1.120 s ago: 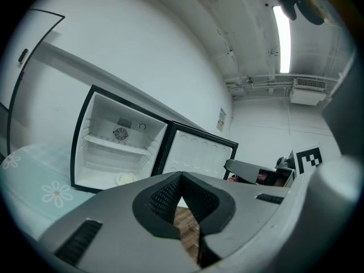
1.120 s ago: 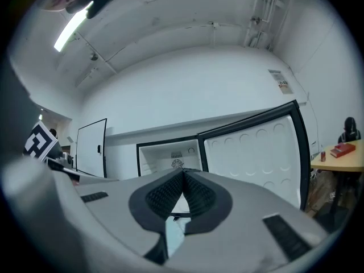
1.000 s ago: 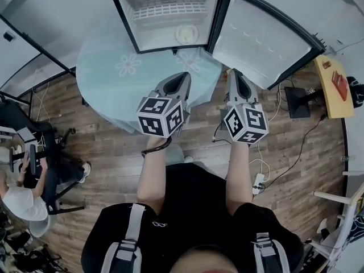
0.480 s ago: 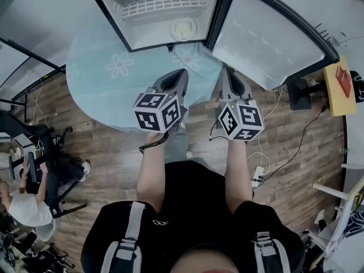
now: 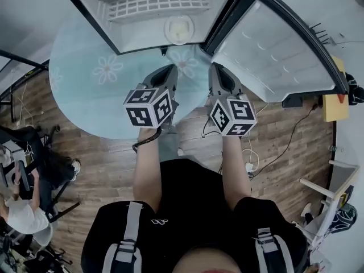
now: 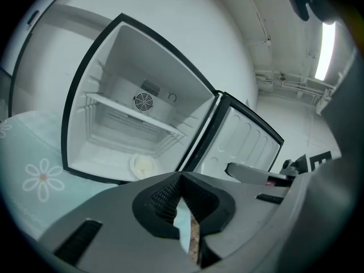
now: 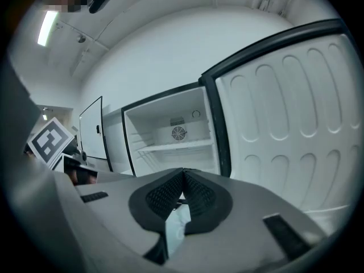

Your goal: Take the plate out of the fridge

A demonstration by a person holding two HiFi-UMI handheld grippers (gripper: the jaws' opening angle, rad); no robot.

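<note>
Plainly the reach is only beginning: the plate (image 5: 179, 28) sits on the floor of the open fridge (image 5: 142, 41), close to its front edge and toward the hinge side. The door (image 5: 267, 44) is swung wide to the right, so nothing bars the way in. The left hand-held gripper (image 5: 169, 70) and the right hand-held gripper (image 5: 218, 68) point side by side at the opening, over the flowered tabletop (image 5: 91, 90). Each has its jaws pressed together with nothing between them. I judge they are kept shut merely for the approach and must spread before they can take the plate's rim. Against the picture of a second back, both have advanced toward the fridge. Its opening now fills more of the head view, and the plate lies nearer their tips.
</note>
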